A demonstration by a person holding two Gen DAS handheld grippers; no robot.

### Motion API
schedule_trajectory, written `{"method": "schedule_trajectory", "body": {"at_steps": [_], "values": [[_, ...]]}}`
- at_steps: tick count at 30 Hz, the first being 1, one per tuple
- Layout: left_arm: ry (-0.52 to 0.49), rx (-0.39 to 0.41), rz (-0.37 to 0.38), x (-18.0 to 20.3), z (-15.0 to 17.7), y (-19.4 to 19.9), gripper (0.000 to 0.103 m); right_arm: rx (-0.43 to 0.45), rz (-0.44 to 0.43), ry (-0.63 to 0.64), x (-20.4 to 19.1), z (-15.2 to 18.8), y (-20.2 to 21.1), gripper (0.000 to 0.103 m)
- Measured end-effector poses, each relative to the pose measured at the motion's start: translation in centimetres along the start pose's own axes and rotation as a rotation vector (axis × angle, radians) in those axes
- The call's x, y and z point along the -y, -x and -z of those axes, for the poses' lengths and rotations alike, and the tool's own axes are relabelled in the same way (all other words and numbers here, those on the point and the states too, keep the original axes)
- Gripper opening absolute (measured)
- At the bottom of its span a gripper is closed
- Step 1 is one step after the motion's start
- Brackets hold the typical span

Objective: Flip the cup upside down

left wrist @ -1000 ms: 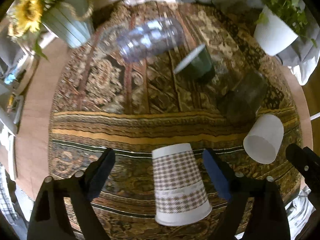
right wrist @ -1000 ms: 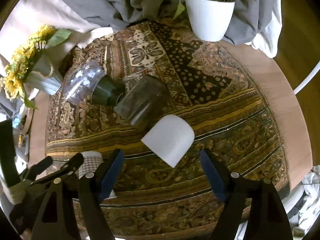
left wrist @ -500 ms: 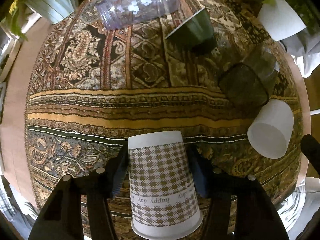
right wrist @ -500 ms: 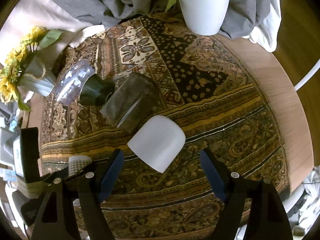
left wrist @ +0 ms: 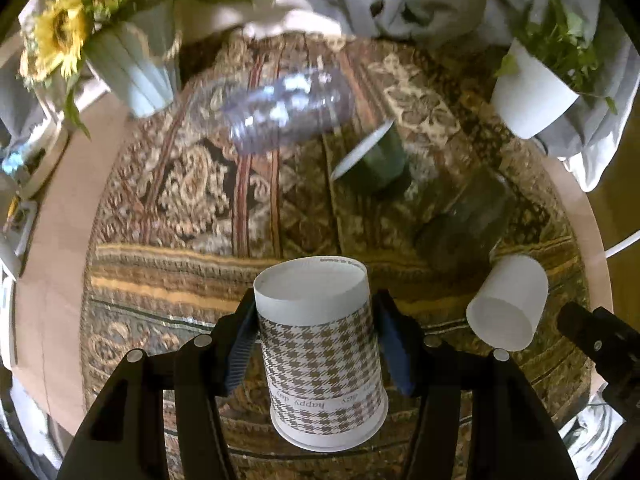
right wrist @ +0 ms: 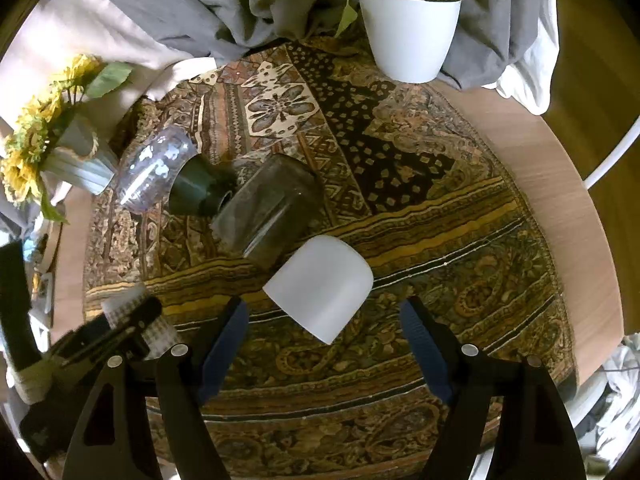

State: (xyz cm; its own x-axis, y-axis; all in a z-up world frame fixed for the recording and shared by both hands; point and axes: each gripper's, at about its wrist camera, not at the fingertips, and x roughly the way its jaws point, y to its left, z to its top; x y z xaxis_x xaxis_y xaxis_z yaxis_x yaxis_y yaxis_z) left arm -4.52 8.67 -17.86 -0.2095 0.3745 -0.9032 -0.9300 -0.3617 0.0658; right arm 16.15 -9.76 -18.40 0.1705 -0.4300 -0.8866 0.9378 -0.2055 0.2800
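My left gripper (left wrist: pixel 314 346) is shut on a houndstooth paper cup (left wrist: pixel 320 344), gripped by its sides and held above the patterned cloth, its recessed base toward the far side and its wide rim toward the camera. In the right wrist view the same cup (right wrist: pixel 134 320) shows at lower left between the left gripper's fingers. My right gripper (right wrist: pixel 324 344) is open and empty, its fingers either side of a white cup (right wrist: pixel 320 286) that lies on its side on the cloth. The white cup also shows in the left wrist view (left wrist: pixel 508 308).
A clear plastic cup (left wrist: pixel 280 112), a dark green cup (left wrist: pixel 376 160) and a smoky glass (left wrist: pixel 464 220) lie on their sides on the patterned cloth (left wrist: pixel 200 200). A sunflower vase (left wrist: pixel 132 68) stands back left, a white plant pot (left wrist: pixel 532 92) back right. Grey fabric lies behind.
My left gripper closed on the houndstooth cup and lifted and tilted it, so its base now faces away. The right gripper has stayed open near the white cup.
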Motion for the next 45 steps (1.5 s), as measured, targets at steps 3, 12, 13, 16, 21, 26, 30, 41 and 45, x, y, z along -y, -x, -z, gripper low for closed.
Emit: {"method": "schedule_trajectory", "body": {"at_steps": [3,12,13,16,21,26,30,41,45], "values": [[-0.026,0.042,0.007,0.2,0.0,0.2,0.056,0.013,0.014,0.008,0.0,0.2,0.3,0.078],[-0.074,0.152,0.024,0.5,2.7,1.0,0.056,0.066,0.072,0.066,-0.2,1.3,1.5,0.078],[-0.080,0.146,0.026,0.5,3.0,0.9,0.056,0.065,0.077,0.068,-0.1,1.4,1.5,0.078],[-0.085,0.167,0.031,0.4,3.5,1.2,0.056,0.054,0.084,0.071,0.1,1.6,1.3,0.078],[-0.135,0.250,0.034,0.9,1.9,1.9,0.056,0.057,0.073,0.052,0.3,1.8,1.4,0.078],[-0.184,0.333,0.036,1.6,0.5,1.2,0.056,0.093,0.081,0.047,0.0,1.4,1.5,0.078],[-0.219,0.307,0.031,1.8,0.8,-0.8,0.056,0.104,0.101,0.045,0.0,1.5,1.3,0.078],[-0.215,0.253,0.093,0.9,3.7,-0.7,0.057,0.050,0.114,0.063,0.2,2.8,0.3,0.078],[-0.247,0.251,0.090,1.1,3.7,-0.6,0.064,0.050,0.112,0.065,0.1,2.8,0.3,0.078]]}}
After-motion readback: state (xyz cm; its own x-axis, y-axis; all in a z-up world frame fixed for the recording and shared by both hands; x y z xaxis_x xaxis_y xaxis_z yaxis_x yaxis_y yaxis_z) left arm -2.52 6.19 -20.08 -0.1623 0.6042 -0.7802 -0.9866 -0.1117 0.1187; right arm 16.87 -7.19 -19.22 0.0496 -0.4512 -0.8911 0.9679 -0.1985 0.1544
